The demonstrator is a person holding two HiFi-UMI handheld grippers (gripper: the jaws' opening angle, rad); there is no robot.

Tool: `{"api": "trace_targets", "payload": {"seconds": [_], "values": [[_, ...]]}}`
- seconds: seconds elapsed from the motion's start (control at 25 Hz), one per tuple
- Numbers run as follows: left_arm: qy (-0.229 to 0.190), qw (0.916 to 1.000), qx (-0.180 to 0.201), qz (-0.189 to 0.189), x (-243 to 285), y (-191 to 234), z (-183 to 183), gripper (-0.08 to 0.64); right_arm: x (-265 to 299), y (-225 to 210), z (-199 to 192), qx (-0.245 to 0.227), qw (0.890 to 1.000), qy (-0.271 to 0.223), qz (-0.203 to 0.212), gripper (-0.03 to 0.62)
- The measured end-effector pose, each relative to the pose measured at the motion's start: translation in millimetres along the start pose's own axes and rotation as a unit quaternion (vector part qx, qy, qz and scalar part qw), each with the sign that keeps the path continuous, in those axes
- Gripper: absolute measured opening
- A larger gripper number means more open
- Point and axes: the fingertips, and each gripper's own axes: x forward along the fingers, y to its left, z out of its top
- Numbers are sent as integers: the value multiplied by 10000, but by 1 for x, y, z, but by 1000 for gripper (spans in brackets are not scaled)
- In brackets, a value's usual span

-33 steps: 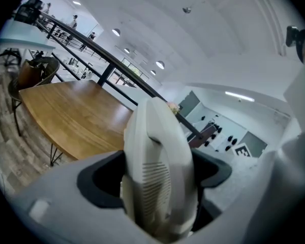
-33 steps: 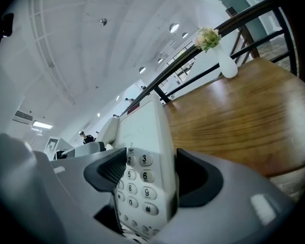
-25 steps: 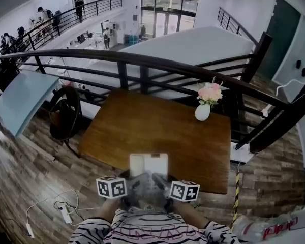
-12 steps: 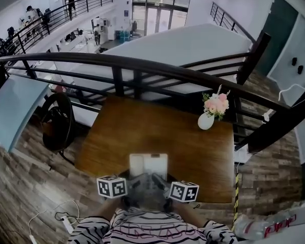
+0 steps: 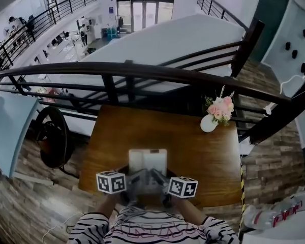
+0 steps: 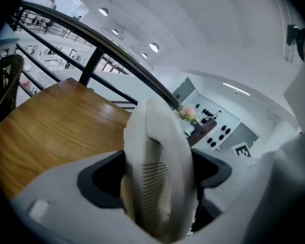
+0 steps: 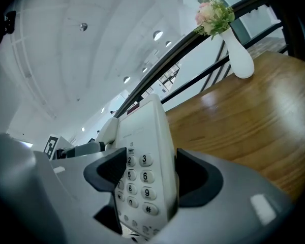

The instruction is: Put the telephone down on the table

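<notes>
Head view — left hand-held gripper point(image 5: 135, 177) and right hand-held gripper point(image 5: 160, 178) both clamp one telephone point(image 5: 148, 160) over one table point(image 5: 193, 146).

White telephone point(image 5: 148, 162), brown wood-grain table point(image 5: 142, 130) — pink flowers point(image 5: 219, 108)

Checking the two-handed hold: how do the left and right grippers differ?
The left gripper clamps the telephone by its handset side, slotted end between the jaws; the right gripper clamps the keypad side, number keys showing. The flower vase stands toward the right gripper, away from the left gripper. Both are shut on the telephone.
</notes>
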Motion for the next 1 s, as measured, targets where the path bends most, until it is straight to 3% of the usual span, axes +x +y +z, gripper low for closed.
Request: {"api": "trace_targets", "payload": {"seconds": [0.64, 1.0], "values": [[701, 9961, 157, -505, 92, 113, 102, 405, 134, -50, 77, 548, 9954, -485, -622, 305], [637, 9957, 75, -670, 152, 168, 149, 405, 196, -93, 124, 568, 9916, -583, -1004, 305]]}}
